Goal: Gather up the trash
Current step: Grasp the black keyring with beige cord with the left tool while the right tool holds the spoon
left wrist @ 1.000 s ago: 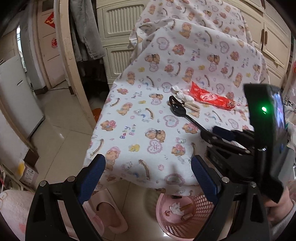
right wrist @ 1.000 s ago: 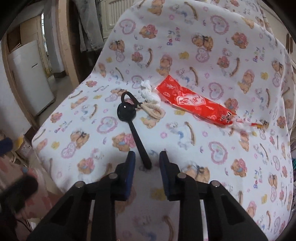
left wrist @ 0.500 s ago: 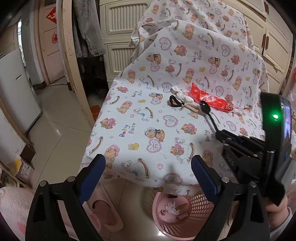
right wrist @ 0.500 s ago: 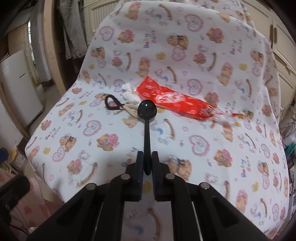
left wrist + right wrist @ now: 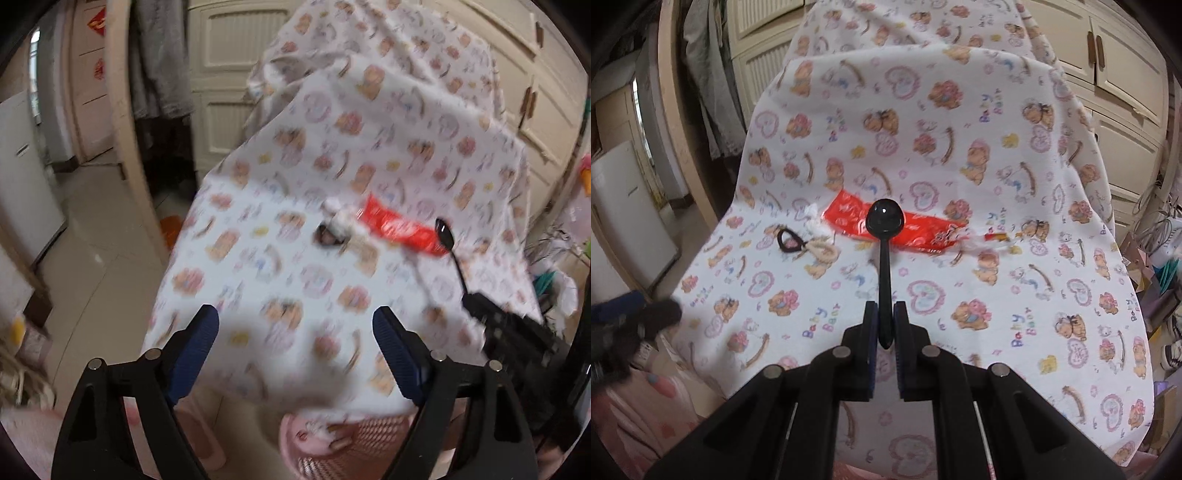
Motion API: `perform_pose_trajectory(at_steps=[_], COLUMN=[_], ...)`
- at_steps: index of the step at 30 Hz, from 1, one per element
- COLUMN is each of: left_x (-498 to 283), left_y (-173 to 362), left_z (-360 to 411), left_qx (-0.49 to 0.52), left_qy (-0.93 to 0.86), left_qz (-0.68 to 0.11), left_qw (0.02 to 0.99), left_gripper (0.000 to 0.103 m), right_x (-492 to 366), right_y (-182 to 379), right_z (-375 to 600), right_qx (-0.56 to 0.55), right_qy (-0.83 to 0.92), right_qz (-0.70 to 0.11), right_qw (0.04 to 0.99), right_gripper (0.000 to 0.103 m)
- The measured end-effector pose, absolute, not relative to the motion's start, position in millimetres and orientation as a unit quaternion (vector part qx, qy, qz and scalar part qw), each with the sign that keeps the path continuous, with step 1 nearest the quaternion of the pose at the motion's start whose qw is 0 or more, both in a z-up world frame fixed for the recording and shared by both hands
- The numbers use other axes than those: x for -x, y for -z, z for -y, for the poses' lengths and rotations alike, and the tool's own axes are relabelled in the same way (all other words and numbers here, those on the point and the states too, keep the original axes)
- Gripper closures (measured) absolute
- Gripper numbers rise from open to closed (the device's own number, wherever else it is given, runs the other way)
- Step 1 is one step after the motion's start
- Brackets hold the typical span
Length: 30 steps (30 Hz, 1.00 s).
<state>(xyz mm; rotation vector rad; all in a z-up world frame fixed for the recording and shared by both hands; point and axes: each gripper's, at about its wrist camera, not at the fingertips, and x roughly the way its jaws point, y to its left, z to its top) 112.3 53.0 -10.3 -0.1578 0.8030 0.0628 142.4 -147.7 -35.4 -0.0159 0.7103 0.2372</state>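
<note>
My right gripper [image 5: 885,325] is shut on the handle of a black plastic spoon [image 5: 885,225] and holds it upright above the table; the spoon also shows in the left wrist view [image 5: 445,236]. On the bear-print cloth [image 5: 960,295] lie a red snack wrapper [image 5: 923,230], a crumpled white tissue [image 5: 810,214] and a black hair tie [image 5: 788,240]. My left gripper [image 5: 295,343] is open and empty over the table's near edge. A pink basket [image 5: 332,443] with some trash in it stands on the floor below that edge.
Cream cabinets [image 5: 1108,55] stand behind the table. A white fridge [image 5: 624,221] and hanging clothes [image 5: 159,66] are at the left. Bags and cables [image 5: 1156,258] crowd the right side. Tiled floor [image 5: 92,258] lies left of the table.
My right gripper closed on the spoon's handle, lifted it off the cloth and raised it higher. The left wrist view has shifted and is now blurred.
</note>
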Motion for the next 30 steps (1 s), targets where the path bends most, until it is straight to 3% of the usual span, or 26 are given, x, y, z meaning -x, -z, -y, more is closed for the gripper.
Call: perform_pose_trajectory(at_steps=[4,6,10,17,21,30], left_x=[-154.4,-177.1,-204.9,-241.1,-256.5,-268.0], left_y=[5.6,11.4,19.2,42.1,52.4,64.6], left_z=[-49.3,-52.1,-44.1,-50.3,-58.6,-53.0], left_qx=[0.064,0.083,0.017,0.014,0.037,0.052], left_qy=[0.028,0.057,0.041,0.029,0.035,0.059], left_qz=[-0.416,-0.445,-0.449,-0.469,-0.476,-0.484], left_qw=[0.907,0.89,0.892,0.883,0.878,0.872], left_gripper=[0.032,0.049,0.054,0.059,0.067,0.072], right_x=[-140.8,-140.2,-136.1,-141.0,-143.4,-150.5], right_y=[26.5,22.9,18.5,19.8,22.0,26.3], right_z=[153.1,154.4,152.4,160.8,159.4,165.3], right_qx=[0.012,0.008,0.019,-0.013,-0.005,-0.032], right_qy=[-0.112,-0.114,-0.115,-0.127,-0.122,-0.121], right_qz=[-0.335,-0.332,-0.323,-0.324,-0.324,-0.339], right_qw=[0.936,0.936,0.939,0.937,0.938,0.933], right_gripper=[0.096,0.096,0.096,0.096,0.096,0.096])
